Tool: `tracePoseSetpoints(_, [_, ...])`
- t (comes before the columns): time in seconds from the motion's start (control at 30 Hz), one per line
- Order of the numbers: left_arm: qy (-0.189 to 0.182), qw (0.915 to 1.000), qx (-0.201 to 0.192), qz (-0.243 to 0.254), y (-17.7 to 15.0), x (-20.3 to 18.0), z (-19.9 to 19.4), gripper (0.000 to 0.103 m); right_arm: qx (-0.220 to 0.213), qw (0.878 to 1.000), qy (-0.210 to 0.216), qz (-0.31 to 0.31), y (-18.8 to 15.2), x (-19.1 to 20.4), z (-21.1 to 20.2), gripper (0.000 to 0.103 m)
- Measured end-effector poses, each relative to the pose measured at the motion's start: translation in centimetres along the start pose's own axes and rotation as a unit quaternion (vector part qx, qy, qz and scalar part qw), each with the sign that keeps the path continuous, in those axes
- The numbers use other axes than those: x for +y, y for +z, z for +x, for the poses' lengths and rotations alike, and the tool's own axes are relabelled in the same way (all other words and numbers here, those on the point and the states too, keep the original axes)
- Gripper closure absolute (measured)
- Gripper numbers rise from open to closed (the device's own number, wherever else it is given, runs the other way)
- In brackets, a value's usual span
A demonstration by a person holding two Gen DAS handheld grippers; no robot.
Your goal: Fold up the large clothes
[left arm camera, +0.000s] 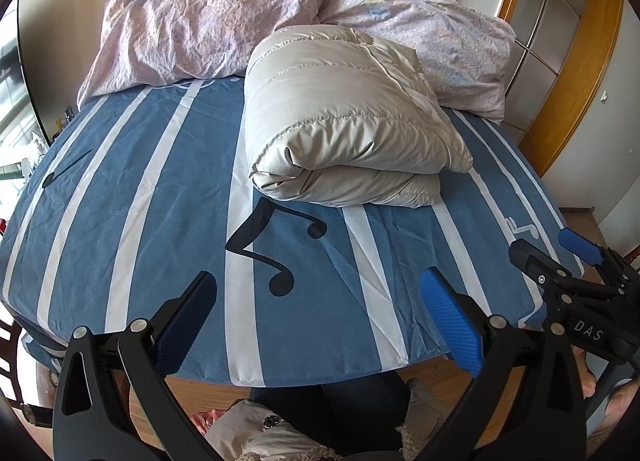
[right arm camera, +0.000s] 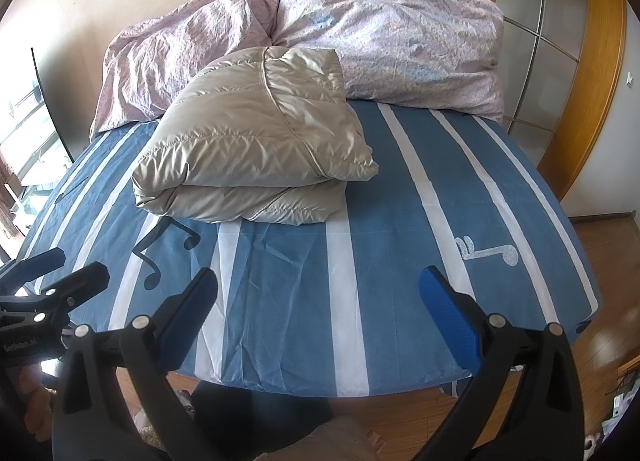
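A beige quilted down jacket (left arm camera: 344,125) lies folded in a thick bundle on the blue striped bed sheet (left arm camera: 132,221); it also shows in the right wrist view (right arm camera: 256,149). My left gripper (left arm camera: 318,301) is open and empty, held over the bed's near edge, well short of the jacket. My right gripper (right arm camera: 318,301) is open and empty too, over the near edge, right of the left one. The right gripper shows at the right of the left wrist view (left arm camera: 556,249), and the left gripper shows at the left of the right wrist view (right arm camera: 76,267).
A crumpled pink floral duvet (left arm camera: 224,21) is heaped along the bed's far side against the wall. A wooden-framed wardrobe door (right arm camera: 560,61) stands at the right. Wooden floor (right arm camera: 600,245) lies right of the bed. A window is at the left.
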State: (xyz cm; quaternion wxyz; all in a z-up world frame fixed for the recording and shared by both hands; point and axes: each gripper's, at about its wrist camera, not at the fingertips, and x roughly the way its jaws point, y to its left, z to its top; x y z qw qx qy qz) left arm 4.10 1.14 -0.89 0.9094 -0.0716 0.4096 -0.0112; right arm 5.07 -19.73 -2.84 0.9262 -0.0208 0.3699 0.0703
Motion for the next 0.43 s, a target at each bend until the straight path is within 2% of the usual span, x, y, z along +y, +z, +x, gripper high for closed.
tracePoseSetpoints(0.43, [-0.002, 1.0000, 0.002, -0.001, 0.01, 0.14, 0.02, 0.001, 0.001, 1.000, 0.001, 0.000, 0.08, -0.09, 0.00, 0.002])
